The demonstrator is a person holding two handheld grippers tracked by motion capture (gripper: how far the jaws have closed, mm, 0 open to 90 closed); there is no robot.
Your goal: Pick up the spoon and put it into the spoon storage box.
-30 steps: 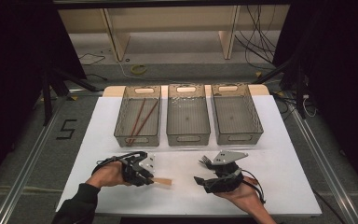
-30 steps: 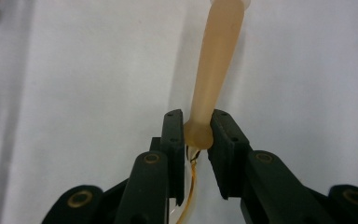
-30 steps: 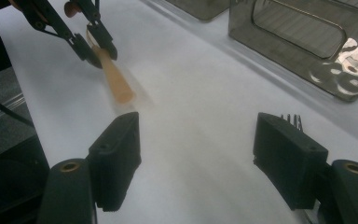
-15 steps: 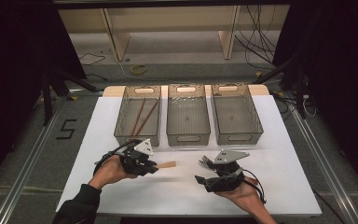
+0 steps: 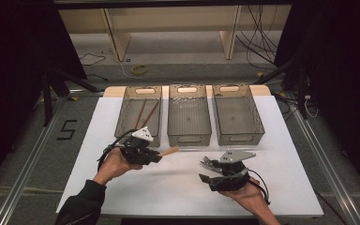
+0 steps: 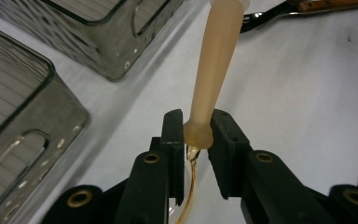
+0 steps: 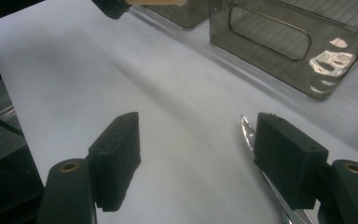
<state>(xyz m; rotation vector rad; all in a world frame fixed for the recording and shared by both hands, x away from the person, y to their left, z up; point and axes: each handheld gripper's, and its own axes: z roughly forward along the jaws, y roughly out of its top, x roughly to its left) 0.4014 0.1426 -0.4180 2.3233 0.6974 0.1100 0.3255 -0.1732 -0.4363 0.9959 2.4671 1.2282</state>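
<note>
This is a recording lab or test studio, not a home. A white-covered desk (image 5: 136, 192) stands among black curtains (image 5: 14, 70), with metal rails (image 5: 23, 164) on the grey floor, a taped figure five (image 5: 67, 130), loose cables (image 5: 262, 42) and bare wooden shelving (image 5: 168, 18) behind.

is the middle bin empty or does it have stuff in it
Empty. In the high view the middle bin shows a bare ribbed floor, while the left bin holds chopsticks.

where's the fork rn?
High view: the fork lies on the white table, right of centre, beside the right gripper and in front of the middle bin.
</note>
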